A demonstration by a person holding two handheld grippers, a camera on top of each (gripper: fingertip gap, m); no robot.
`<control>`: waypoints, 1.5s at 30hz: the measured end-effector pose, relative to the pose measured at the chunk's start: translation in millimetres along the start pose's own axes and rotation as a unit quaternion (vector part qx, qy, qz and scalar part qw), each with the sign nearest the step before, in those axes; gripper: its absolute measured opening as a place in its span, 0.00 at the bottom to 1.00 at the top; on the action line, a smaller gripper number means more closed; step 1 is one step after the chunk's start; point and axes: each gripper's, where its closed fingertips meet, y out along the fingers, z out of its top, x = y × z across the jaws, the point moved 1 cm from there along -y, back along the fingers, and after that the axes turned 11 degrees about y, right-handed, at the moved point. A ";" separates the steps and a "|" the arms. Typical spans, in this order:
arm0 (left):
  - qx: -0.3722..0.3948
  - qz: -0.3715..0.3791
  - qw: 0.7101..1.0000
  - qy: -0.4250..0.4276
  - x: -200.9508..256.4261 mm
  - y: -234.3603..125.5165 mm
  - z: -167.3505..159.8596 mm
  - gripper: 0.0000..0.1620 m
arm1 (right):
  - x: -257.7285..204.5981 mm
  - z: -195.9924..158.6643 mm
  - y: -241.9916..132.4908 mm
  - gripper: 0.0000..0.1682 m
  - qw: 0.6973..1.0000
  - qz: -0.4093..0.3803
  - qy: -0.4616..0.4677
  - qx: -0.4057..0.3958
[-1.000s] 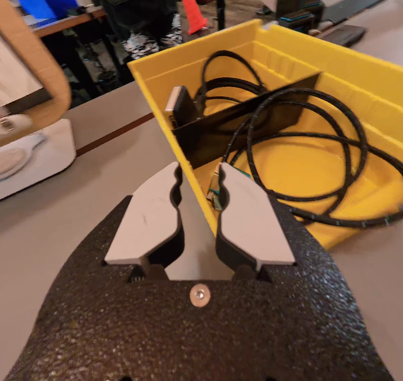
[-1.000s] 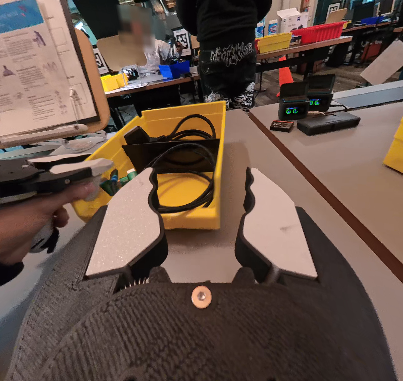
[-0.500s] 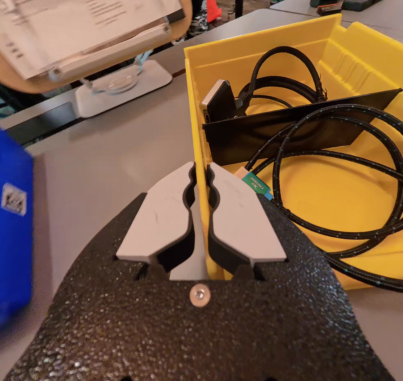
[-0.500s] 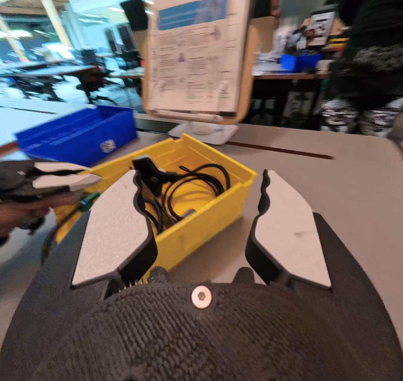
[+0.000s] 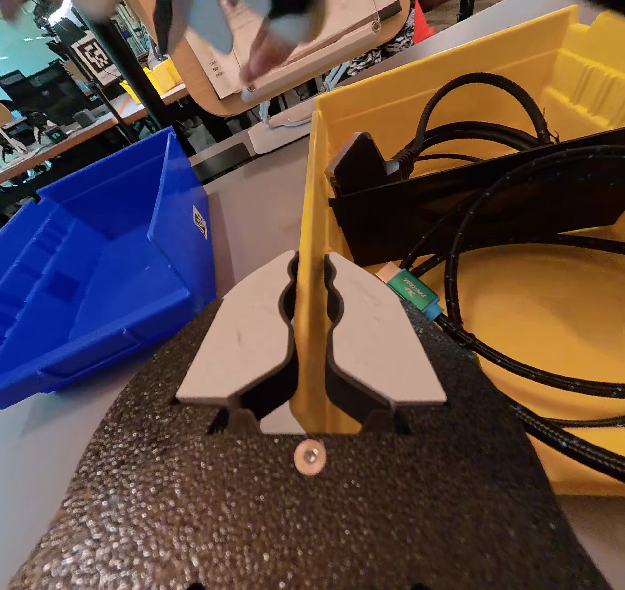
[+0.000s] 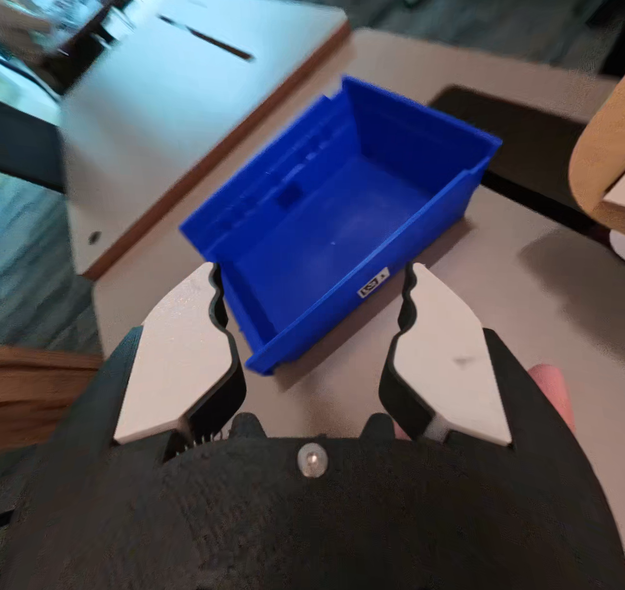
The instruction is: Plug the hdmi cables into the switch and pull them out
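Note:
My left gripper (image 5: 309,262) is shut on the left wall of a yellow bin (image 5: 313,202). Inside the bin, a black divider (image 5: 456,215) splits it. In front of the divider lies a coiled black braided HDMI cable (image 5: 473,347) with a green plug (image 5: 411,291). Behind the divider a black switch box (image 5: 358,164) stands on end with another black cable (image 5: 480,114) at it. My right gripper (image 6: 313,269) is open and empty, hovering above the near corner of an empty blue bin (image 6: 338,222). It shows blurred at the top of the left wrist view (image 5: 236,9).
The blue bin (image 5: 101,269) sits on the grey table left of the yellow bin. A document stand with a wooden board (image 5: 304,49) rises behind both bins. The table's left edge with a brown trim (image 6: 216,154) runs past the blue bin. A second table lies beyond.
My left gripper has closed onto the yellow bin's wall and the bin has turned with it. My right gripper has swung left from the yellow bin to above the blue bin.

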 end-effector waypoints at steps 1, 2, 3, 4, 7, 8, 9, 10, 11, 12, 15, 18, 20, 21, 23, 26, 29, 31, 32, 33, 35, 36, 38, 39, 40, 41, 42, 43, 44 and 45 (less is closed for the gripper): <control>0.002 -0.005 1.000 -0.003 0.2 0.0 0.0 0.08 | 11.9 -1.2 21.8 0.60 0.999 -0.025 0.006 -0.023; 0.005 -0.011 1.000 -0.006 0.5 0.0 0.0 0.08 | 26.7 -3.8 41.3 0.61 0.997 -0.058 0.017 -0.040; 0.009 -0.017 1.000 -0.010 0.7 -0.1 0.1 0.07 | 41.5 -7.5 57.5 0.61 0.994 -0.091 0.033 -0.056; 0.014 -0.023 1.000 -0.014 1.0 -0.1 0.2 0.07 | 51.5 -11.2 71.4 0.62 0.990 -0.110 0.050 -0.067; 0.030 -0.041 0.998 -0.030 1.8 -0.1 0.2 0.07 | 55.0 -23.3 106.7 0.57 0.989 -0.087 0.078 -0.086; 0.035 -0.048 0.998 -0.037 2.3 0.1 -0.5 0.06 | 58.1 -27.4 115.6 0.54 0.988 -0.087 0.084 -0.094; 0.038 -0.053 0.997 -0.040 2.1 0.4 -1.3 0.06 | 61.4 -31.5 122.5 0.50 0.987 -0.090 0.093 -0.100; 0.037 -0.053 0.997 -0.034 0.9 0.8 -1.9 0.06 | 67.6 -32.3 126.4 0.46 0.986 -0.100 0.089 -0.100; 0.037 -0.055 0.997 -0.031 -0.6 1.6 -2.8 0.06 | 74.9 -29.6 128.1 0.36 0.986 -0.113 0.075 -0.093; 0.041 -0.061 0.997 -0.034 -2.1 2.8 -3.8 0.06 | 76.3 -27.8 130.1 0.34 0.987 -0.104 0.076 -0.092; 0.051 -0.073 0.996 -0.025 -7.6 6.8 -7.6 0.06 | 86.1 -17.7 130.7 0.23 0.985 -0.104 0.102 -0.087; 0.064 -0.078 0.994 -0.027 -13.4 9.9 -10.0 0.06 | 86.3 -7.2 124.7 0.14 0.989 -0.093 0.085 -0.080; 0.066 -0.081 0.994 -0.025 -15.6 12.1 -10.4 0.06 | 72.9 1.3 118.1 0.09 0.994 -0.069 0.041 -0.077; 0.067 -0.082 0.994 -0.024 -16.3 12.8 -10.4 0.06 | 58.8 8.9 112.6 0.09 0.997 -0.040 0.017 -0.069; 0.069 -0.083 0.994 -0.021 -16.9 13.5 -10.6 0.06 | 30.4 28.2 94.0 0.08 0.999 0.001 -0.016 -0.050; 0.067 -0.082 0.994 -0.018 -20.7 13.8 -12.6 0.06 | -4.6 69.2 42.3 0.04 0.997 0.026 -0.076 0.020; 0.056 -0.061 0.996 -0.013 -36.9 10.9 -22.4 0.07 | -14.0 102.0 -33.2 0.03 0.989 0.046 -0.109 0.091; 0.047 -0.041 0.998 -0.020 -56.4 7.2 -34.3 0.08 | 2.8 112.6 -91.3 0.03 0.984 0.033 -0.120 0.131; 0.040 -0.030 0.998 -0.026 -68.2 4.8 -41.7 0.08 | 18.1 113.6 -122.0 0.03 0.980 0.016 -0.125 0.151; 0.033 -0.018 0.999 -0.034 -81.0 1.9 -49.7 0.08 | 37.8 111.1 -153.1 0.03 0.978 -0.008 -0.127 0.166; 0.018 0.012 0.998 -0.060 -109.3 -4.1 -67.1 0.05 | 89.3 95.8 -214.2 0.03 0.972 -0.079 -0.123 0.183; 0.007 0.032 0.997 -0.071 -125.0 -7.0 -76.7 0.05 | 118.9 83.5 -243.4 0.03 0.969 -0.118 -0.115 0.185; -0.011 0.071 0.993 -0.089 -156.7 -10.9 -95.5 0.05 | 182.6 50.1 -297.2 0.03 0.961 -0.193 -0.085 0.177; -0.018 0.086 0.991 -0.100 -171.7 -11.6 -104.1 0.05 | 214.6 30.0 -321.0 0.03 0.958 -0.224 -0.065 0.168; -0.026 0.100 0.988 -0.114 -186.0 -11.5 -112.3 0.04 | 245.9 8.5 -342.1 0.03 0.955 -0.250 -0.040 0.153; -0.032 0.111 0.985 -0.128 -199.2 -10.8 -119.4 0.04 | 275.7 -13.0 -360.3 0.03 0.953 -0.270 -0.013 0.134; -0.037 0.122 0.982 -0.139 -211.3 -9.2 -125.7 0.04 | 303.6 -33.8 -375.8 0.03 0.952 -0.284 0.015 0.113; -0.041 0.133 0.980 -0.144 -222.6 -7.0 -131.3 0.04 | 328.8 -53.4 -388.8 0.03 0.950 -0.294 0.044 0.094; -0.046 0.144 0.977 -0.147 -233.3 -4.0 -136.1 0.04 | 349.9 -71.0 -399.7 0.04 0.948 -0.301 0.071 0.078; -0.051 0.154 0.975 -0.153 -242.8 -0.5 -140.3 0.04 | 367.5 -86.0 -408.7 0.04 0.945 -0.306 0.092 0.065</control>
